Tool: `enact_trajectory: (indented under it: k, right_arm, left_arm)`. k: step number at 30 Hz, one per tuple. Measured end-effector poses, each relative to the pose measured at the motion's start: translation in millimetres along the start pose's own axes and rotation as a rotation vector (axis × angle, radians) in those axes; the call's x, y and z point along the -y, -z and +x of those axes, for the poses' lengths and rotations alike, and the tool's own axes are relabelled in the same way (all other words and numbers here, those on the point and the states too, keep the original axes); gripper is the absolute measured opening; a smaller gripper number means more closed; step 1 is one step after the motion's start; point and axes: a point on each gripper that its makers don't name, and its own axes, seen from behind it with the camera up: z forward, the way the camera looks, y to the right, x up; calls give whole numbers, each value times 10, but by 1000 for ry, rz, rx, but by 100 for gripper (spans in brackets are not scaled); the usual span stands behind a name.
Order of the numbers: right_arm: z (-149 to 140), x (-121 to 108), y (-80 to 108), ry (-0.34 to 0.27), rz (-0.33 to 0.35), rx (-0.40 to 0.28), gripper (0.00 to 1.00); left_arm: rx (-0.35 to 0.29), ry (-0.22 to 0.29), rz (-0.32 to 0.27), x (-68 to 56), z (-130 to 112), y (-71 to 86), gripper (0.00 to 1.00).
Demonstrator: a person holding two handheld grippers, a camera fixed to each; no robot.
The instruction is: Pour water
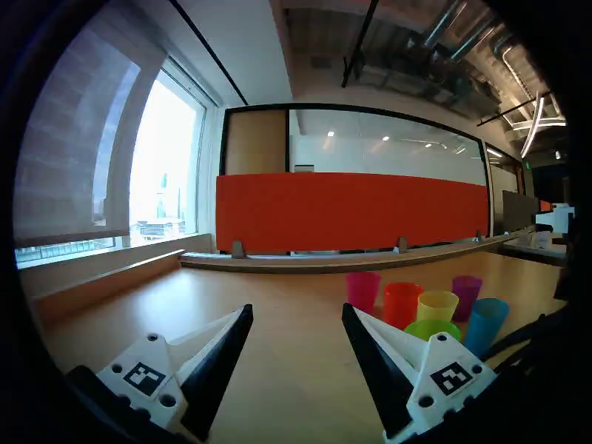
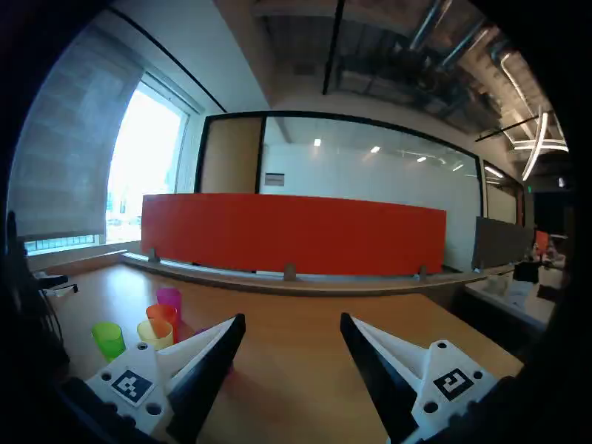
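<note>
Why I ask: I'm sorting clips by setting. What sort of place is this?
Probably an open-plan office: a long wooden desk with an orange divider screen, a glass-walled room behind, exposed ceiling pipes overhead.

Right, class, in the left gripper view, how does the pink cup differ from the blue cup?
Colour: the pink cup is pink, the blue cup blue. Place: the pink cup stands at the group's left end, the blue cup at its right end, nearer the camera. Both stand upright on the table.

No legible text; wall sign [image 2: 274,178] too small.
</note>
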Motion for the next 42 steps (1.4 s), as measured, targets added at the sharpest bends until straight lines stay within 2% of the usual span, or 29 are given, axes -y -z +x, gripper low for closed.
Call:
enact_trajectory:
  k: [9, 13, 21, 30, 36, 42]
  right_arm:
    - [-28, -121, 7, 31, -31, -52, 99]
    - [-96, -138, 17, 30, -33, -68, 100]
    - [-246, -313, 11, 30, -66, -101, 99]
    - [-417, -434, -59, 15, -75, -95, 100]
    - [-584, -535, -127, -18, -86, -61, 100]
    - [-664, -596, -163, -23, -92, -42, 100]
  left_arm:
    - [0, 0, 0, 4, -5, -1, 89]
    - [0, 0, 0, -1, -4, -2, 89]
    - [0, 0, 0, -3, -5, -1, 89]
    - [0, 0, 0, -6, -3, -1, 89]
    - [0, 0, 0, -7, -3, -4, 89]
    - [0, 0, 0, -3, -5, -3, 89]
